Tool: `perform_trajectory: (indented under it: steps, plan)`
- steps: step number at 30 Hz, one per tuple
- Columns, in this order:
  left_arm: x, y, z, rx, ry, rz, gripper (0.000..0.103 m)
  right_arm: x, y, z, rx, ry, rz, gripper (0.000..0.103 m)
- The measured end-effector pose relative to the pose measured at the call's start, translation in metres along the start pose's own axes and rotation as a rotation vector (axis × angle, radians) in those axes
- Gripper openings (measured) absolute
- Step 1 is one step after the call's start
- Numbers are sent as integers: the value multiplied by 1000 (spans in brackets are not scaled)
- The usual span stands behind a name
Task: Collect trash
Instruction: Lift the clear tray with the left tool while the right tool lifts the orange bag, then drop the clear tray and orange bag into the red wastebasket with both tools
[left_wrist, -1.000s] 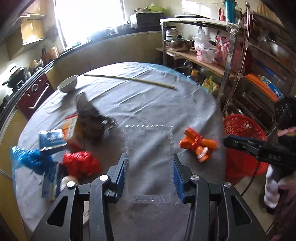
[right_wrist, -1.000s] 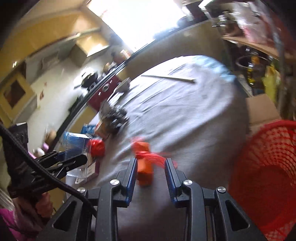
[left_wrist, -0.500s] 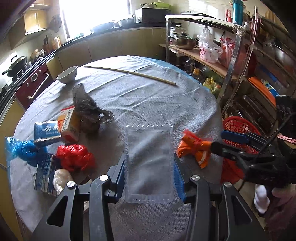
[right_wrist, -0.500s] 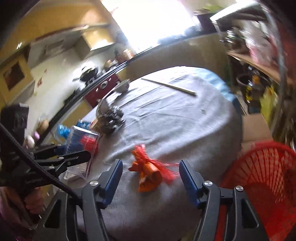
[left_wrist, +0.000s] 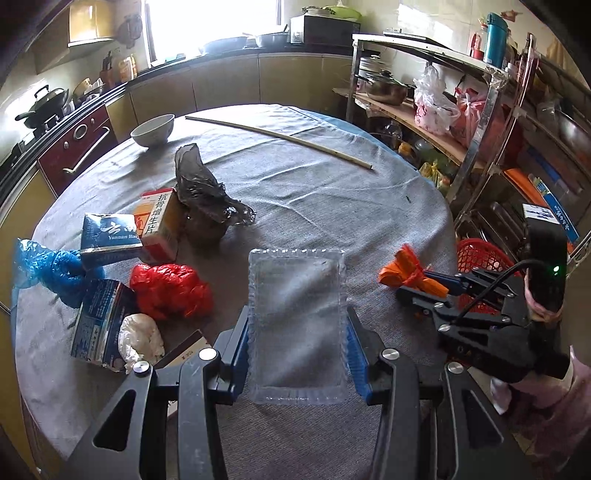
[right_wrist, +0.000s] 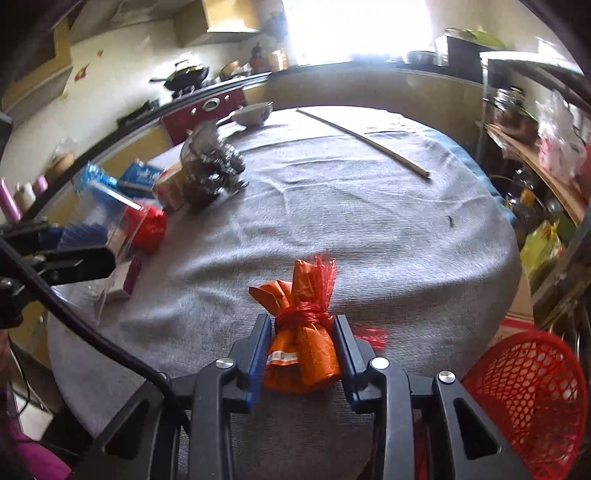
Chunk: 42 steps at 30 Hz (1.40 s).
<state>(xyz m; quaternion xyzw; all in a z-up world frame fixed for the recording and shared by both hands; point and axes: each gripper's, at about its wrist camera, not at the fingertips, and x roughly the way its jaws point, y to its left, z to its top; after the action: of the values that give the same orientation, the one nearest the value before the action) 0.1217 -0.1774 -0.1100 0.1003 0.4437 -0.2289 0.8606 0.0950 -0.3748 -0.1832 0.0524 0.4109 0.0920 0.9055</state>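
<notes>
Since a second ago our right gripper (right_wrist: 301, 354) reopened, swung square onto the orange bag (right_wrist: 301, 354), and its jaws are closing on it now.

Left to right: blue bag (left_wrist: 51, 269), boxes (left_wrist: 110, 236), red bag (left_wrist: 170, 290) lie loose on the table (left_wrist: 314, 192). Our left gripper (left_wrist: 297, 354) is clamped on the clear tray (left_wrist: 297, 317). Right pads touch the orange bag's sides at the table's near edge. Red basket (right_wrist: 528, 395) sits below the edge, right of it.
</notes>
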Motion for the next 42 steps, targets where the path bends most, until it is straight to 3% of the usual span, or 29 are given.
perform_trajectory:
  steps: [4,11,15,18,20,22,24,28,34,36,38,42]
  plan:
    - [-3,-10,5,39,-7,-12,48,-20,-16,-4,114,-55,58,34]
    - [-3,-65,24,212,-58,-45,49,-70,-62,-25,252,-153,16,34]
    - [2,-65,31,179,-44,-64,49,-84,-88,-38,345,-158,100,34]
    - [2,-56,31,147,-37,-45,48,-84,-83,-34,341,-160,153,34]
    - [0,-49,28,122,-35,-34,48,-78,-77,-29,339,-148,195,44]
    - [-2,-39,24,94,-31,-18,48,-70,-68,-23,337,-141,224,64]
    - [-3,-29,19,71,-23,-6,49,-64,-57,-17,309,-131,232,64]
    - [-4,-10,10,34,-12,2,49,-46,-25,-4,166,-20,213,64]
    - [-6,8,3,-10,-12,-17,49,-9,17,17,-96,241,34,63]
    - [-9,13,2,-23,-21,-29,49,4,27,23,-175,319,22,36]
    - [-12,18,1,-36,-30,-41,48,21,28,25,-187,428,1,38]
    - [-14,26,0,-54,-34,-55,48,30,26,31,-196,471,-3,32]
